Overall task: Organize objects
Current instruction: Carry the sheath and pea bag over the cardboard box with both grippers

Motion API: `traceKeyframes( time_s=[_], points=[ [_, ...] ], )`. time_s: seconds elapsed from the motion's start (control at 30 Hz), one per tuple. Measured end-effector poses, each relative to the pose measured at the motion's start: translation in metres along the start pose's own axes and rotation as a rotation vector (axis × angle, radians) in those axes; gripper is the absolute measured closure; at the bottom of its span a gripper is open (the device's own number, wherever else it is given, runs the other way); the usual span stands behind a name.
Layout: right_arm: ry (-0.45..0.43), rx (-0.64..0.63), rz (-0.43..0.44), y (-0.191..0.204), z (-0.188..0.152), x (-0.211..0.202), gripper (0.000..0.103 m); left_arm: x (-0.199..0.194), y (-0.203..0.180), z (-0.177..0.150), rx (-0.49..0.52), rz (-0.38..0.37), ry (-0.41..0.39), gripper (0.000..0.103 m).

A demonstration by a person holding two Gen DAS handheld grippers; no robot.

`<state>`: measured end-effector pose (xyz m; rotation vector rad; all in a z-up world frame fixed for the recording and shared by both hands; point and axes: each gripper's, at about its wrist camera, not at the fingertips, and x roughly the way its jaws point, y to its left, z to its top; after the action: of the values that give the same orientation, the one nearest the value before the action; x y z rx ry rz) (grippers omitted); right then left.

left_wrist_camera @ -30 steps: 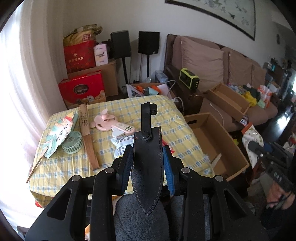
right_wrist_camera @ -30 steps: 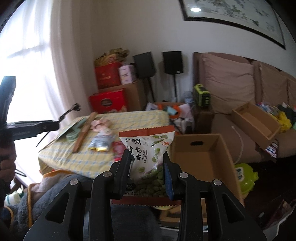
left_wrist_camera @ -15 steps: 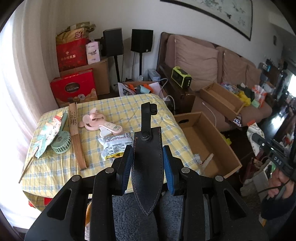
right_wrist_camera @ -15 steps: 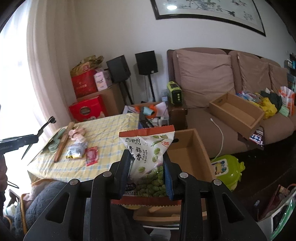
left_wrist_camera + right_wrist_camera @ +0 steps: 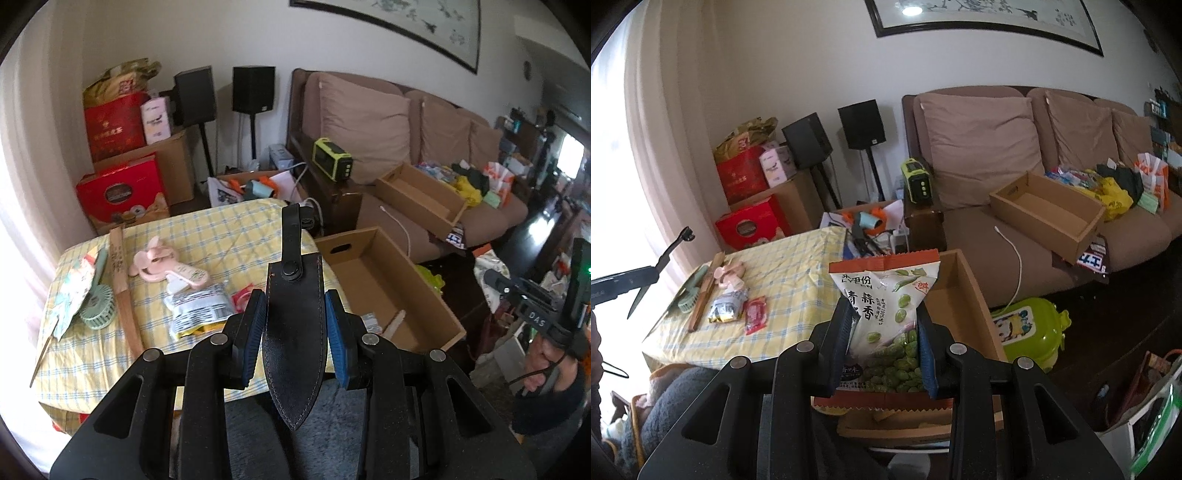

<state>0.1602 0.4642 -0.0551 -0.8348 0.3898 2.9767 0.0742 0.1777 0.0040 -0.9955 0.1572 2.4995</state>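
My left gripper is shut on a black leather knife sheath, held above the near edge of the yellow checked table. My right gripper is shut on a bag of green peas snack, held above the open cardboard box beside the table. The box also shows in the left wrist view. On the table lie a pink hand fan, a green mini fan, a wooden strip, a silver snack packet and a small red packet.
A brown sofa holds a second cardboard tray and bags. Red gift boxes and black speakers stand by the far wall. A green toy case lies on the floor right of the box.
Both grippers have drifted rightward, toward the box and sofa, each keeping its object. The table has shifted left in both views and the box shows more fully.
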Motion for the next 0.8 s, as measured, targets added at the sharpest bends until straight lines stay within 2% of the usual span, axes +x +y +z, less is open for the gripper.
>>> traceKeyframes(
  time_s=[0.23,0.37,0.57,0.67,0.8],
  points=[
    [0.011,0.043,0.021,-0.015,-0.001,0.004,0.07,0.017,-0.042,0.005,0.056,-0.051,-0.007,0.073],
    [0.021,0.066,0.022,-0.022,-0.003,0.008,0.07,0.035,-0.063,0.001,0.105,-0.021,-0.01,0.073],
    [0.013,0.101,0.037,-0.036,-0.006,0.012,0.07,0.058,-0.085,-0.006,0.113,-0.059,0.018,0.073],
    [0.002,0.128,0.081,-0.047,-0.012,0.016,0.07,0.068,-0.098,-0.007,0.116,-0.089,0.025,0.073],
    [0.011,0.122,0.067,-0.054,-0.018,0.021,0.07,0.084,-0.112,-0.009,0.108,-0.111,0.018,0.073]
  ],
)
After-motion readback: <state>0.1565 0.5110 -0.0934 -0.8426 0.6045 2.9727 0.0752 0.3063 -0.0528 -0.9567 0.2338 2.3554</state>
